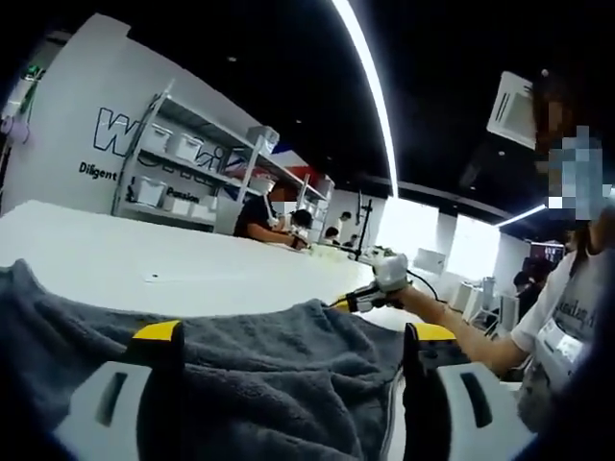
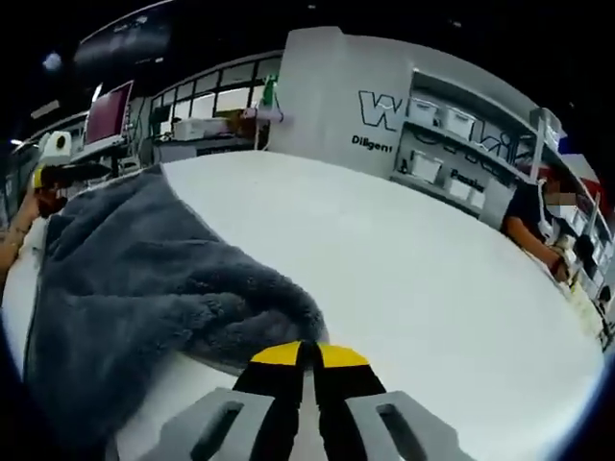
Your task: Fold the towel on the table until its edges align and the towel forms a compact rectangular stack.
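Note:
A dark grey towel (image 1: 279, 384) lies bunched on the white table (image 1: 144, 259). My left gripper (image 1: 293, 331) is open, its yellow-tipped jaws set wide apart with the towel's thick edge lying between them. Across the towel, my right gripper (image 1: 363, 300) meets the towel's far corner, held by a gloved hand (image 1: 390, 272). In the right gripper view the towel (image 2: 135, 279) stretches away to the left over the table (image 2: 413, 269). My right gripper (image 2: 309, 353) has its jaws pressed together at the towel's near corner. The left gripper (image 2: 48, 178) shows at the towel's far end.
Shelves with white bins (image 1: 178, 168) stand against the grey wall behind the table. People sit at the table's far side (image 1: 259, 216) (image 2: 533, 221). A person (image 1: 567, 307) stands to the right. A monitor (image 2: 108, 110) and equipment sit beyond the table's far left.

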`<state>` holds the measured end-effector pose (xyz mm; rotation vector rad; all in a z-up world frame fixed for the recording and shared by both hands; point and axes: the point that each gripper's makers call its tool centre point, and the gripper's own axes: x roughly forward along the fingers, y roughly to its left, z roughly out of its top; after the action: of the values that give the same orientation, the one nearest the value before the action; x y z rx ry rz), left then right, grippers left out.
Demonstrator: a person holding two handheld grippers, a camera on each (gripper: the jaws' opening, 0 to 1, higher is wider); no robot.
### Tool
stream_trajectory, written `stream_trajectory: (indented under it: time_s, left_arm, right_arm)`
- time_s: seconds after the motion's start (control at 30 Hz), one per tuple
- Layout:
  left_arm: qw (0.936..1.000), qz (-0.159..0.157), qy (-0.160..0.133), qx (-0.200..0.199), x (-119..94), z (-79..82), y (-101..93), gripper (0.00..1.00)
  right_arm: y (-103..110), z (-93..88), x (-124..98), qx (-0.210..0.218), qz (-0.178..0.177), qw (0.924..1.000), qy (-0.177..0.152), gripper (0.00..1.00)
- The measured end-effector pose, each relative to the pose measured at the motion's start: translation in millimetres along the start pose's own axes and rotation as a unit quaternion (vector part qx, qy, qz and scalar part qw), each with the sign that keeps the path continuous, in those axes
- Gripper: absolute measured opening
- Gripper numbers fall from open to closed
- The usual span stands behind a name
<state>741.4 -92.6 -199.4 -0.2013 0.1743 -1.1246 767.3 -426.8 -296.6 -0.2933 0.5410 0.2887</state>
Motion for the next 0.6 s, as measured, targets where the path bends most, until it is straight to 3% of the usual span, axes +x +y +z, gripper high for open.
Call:
stream_trajectory:
  time_s: [0.17,0.37,0.6]
  left_arm:
    - [0.9992,0.006,0.020,0.033,3,-5.0,-3.4,0.99]
    - [0.9993,-0.005,0.016,0.034,3,-1.6,-8.9,0.99]
    - [0.9990,-0.013,0.000,0.043,-3,12.2,-14.7,0.99]
  right_arm:
    - [-10,-0.7,2,-0.046,-0.036,0.9981,0.017,0.03]
    - [-28,-1.3,2,-0.129,-0.100,0.9853,0.050,0.02]
    - [-38,6.5,7,-0.154,-0.131,0.9782,0.048,0.02]
